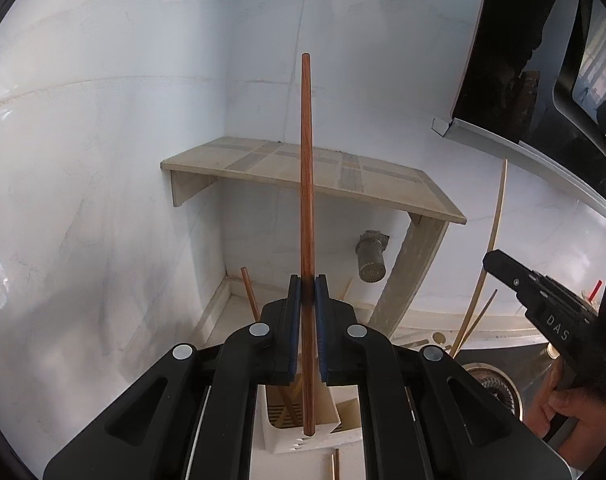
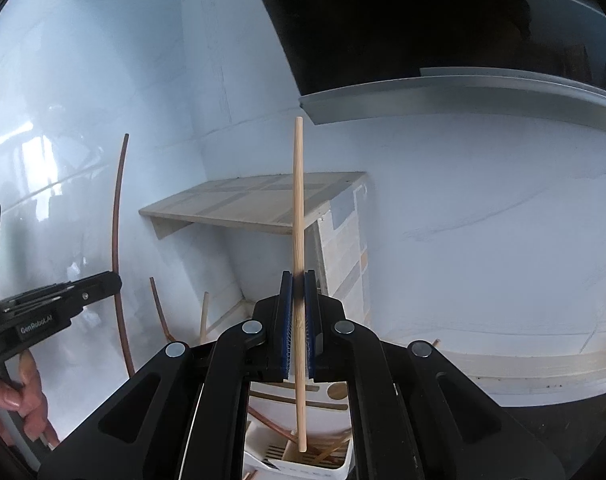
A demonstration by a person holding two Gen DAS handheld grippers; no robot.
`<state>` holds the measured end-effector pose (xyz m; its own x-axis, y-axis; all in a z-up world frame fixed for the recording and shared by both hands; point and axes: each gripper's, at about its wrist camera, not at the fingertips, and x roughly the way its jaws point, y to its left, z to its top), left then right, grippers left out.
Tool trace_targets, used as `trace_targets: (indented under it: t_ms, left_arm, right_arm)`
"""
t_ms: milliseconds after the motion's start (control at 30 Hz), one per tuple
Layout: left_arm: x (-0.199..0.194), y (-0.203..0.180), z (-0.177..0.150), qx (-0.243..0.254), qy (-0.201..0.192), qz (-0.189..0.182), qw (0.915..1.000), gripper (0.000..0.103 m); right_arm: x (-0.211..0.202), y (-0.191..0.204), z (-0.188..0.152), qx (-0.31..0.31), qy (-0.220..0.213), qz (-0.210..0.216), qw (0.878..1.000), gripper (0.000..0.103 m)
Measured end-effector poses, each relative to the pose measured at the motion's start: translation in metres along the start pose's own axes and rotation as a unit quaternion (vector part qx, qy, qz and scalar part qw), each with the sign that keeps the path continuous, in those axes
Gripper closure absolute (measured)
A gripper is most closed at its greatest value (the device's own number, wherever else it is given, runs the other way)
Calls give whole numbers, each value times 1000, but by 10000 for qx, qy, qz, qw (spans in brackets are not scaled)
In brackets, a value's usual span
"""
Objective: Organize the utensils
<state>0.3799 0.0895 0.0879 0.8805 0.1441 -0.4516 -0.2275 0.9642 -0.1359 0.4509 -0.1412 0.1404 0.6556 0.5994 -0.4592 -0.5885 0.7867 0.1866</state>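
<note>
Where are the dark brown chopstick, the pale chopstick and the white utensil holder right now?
dark brown chopstick (image 1: 306, 160): left wrist view, upper shaft above the pads.
pale chopstick (image 2: 298, 184): right wrist view, upper shaft above the pads.
white utensil holder (image 1: 327, 438): left wrist view, front rim under the chopstick's lower end.

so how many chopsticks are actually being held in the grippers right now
2. A dark brown chopstick stands upright, clamped in the left gripper, and a light bamboo chopstick in the right gripper. Both hang over the white holder, whose other sticks are partly hidden.
</note>
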Motion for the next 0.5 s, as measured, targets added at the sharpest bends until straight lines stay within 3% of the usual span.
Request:
trace_targets:
  t_ms: [500]
  left_arm:
    - [14, 5, -9, -114, -55, 12, 9999, 97]
  right_arm:
    - [9, -8, -18, 174, -89, -66, 9998, 97]
